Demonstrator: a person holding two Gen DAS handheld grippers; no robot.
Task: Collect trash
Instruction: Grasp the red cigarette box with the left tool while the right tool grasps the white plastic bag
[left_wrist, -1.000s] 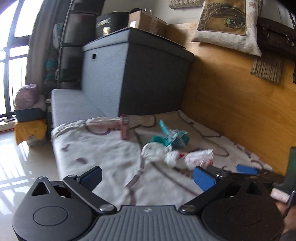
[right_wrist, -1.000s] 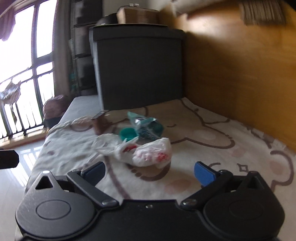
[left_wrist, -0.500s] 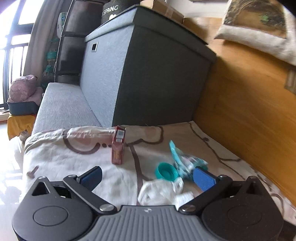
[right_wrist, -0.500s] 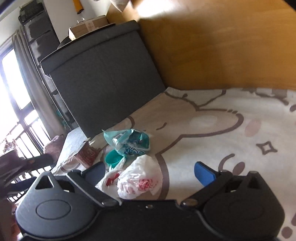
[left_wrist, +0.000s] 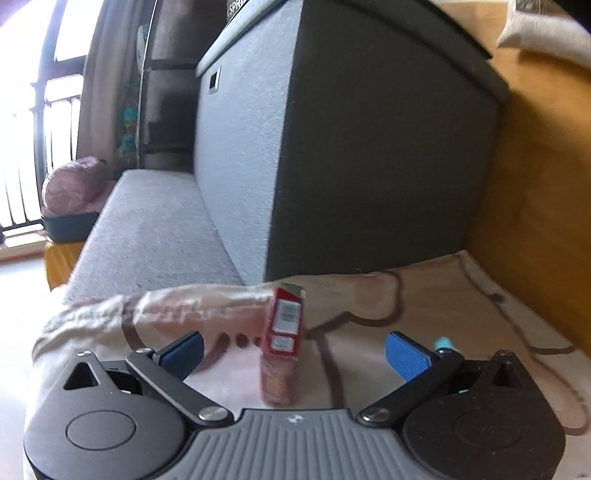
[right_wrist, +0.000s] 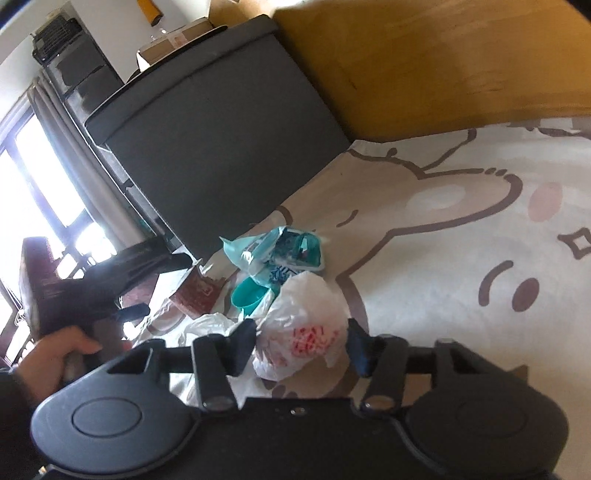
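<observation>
A small red carton (left_wrist: 282, 339) stands upright on the cartoon-print blanket (left_wrist: 369, 350), between the wide-open fingers of my left gripper (left_wrist: 295, 350), which do not touch it. In the right wrist view the same carton (right_wrist: 195, 293) sits left of a teal wrapper (right_wrist: 277, 247) and a teal cap (right_wrist: 251, 299). My right gripper (right_wrist: 301, 345) has its fingers partly closed around a crumpled white plastic bag with red print (right_wrist: 306, 332); its pads are at the bag's sides. The left gripper's body (right_wrist: 92, 284) and a hand show at the left.
A large dark grey storage box (left_wrist: 351, 147) stands behind the trash on a grey bench (left_wrist: 155, 236). A wooden wall panel (right_wrist: 424, 55) runs along the right. A window with railing (left_wrist: 22, 110) is at the far left.
My left gripper moved forward until the red carton sits between its fingers. My right gripper closed in around the white bag, its fingers narrowing from wide open.
</observation>
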